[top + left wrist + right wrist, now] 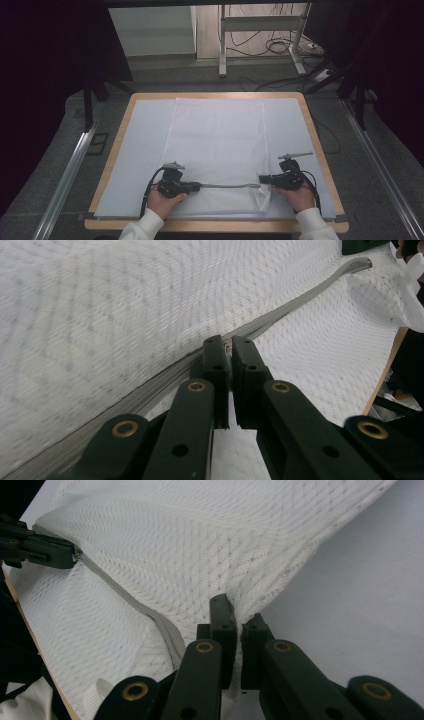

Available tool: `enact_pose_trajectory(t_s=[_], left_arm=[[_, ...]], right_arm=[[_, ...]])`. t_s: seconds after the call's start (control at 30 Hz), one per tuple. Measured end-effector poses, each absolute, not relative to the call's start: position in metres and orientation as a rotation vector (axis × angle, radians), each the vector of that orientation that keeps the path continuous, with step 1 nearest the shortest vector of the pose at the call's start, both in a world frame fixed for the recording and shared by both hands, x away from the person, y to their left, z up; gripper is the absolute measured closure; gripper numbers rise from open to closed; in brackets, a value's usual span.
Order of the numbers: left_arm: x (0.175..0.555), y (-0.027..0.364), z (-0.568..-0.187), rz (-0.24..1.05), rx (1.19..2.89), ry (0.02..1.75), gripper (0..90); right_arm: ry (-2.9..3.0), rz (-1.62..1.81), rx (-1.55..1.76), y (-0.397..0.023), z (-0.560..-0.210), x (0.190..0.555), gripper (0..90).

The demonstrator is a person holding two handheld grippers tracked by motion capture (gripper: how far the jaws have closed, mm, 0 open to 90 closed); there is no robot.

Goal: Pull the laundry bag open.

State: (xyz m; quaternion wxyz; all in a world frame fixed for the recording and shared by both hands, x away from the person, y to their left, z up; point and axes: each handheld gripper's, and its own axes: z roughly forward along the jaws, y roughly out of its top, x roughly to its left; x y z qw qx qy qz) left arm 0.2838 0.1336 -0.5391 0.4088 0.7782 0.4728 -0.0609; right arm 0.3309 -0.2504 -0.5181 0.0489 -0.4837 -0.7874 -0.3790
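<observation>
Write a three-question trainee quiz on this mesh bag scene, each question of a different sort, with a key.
1. True or false: the left tongs are shut on the zipper pull of the mesh bag.
2. What do the right tongs grip? A) the table edge B) the bag's fabric at its corner C) a cable
3. Fill in: the grey zipper runs along the bag's ___ edge, the one closest to the person, in the high view.

Key: 1 true; 2 B; 3 near.
</observation>
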Motion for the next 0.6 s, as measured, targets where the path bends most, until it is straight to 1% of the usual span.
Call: enact_pose_trajectory(t_s=[0.6], left_arm=[[0.281, 0.150, -0.539, -0.158, 1.948, 1.219, 86.8]], right_arm=[[-2.400, -1.153, -1.477, -0.250, -0.518, 0.330, 87.3]])
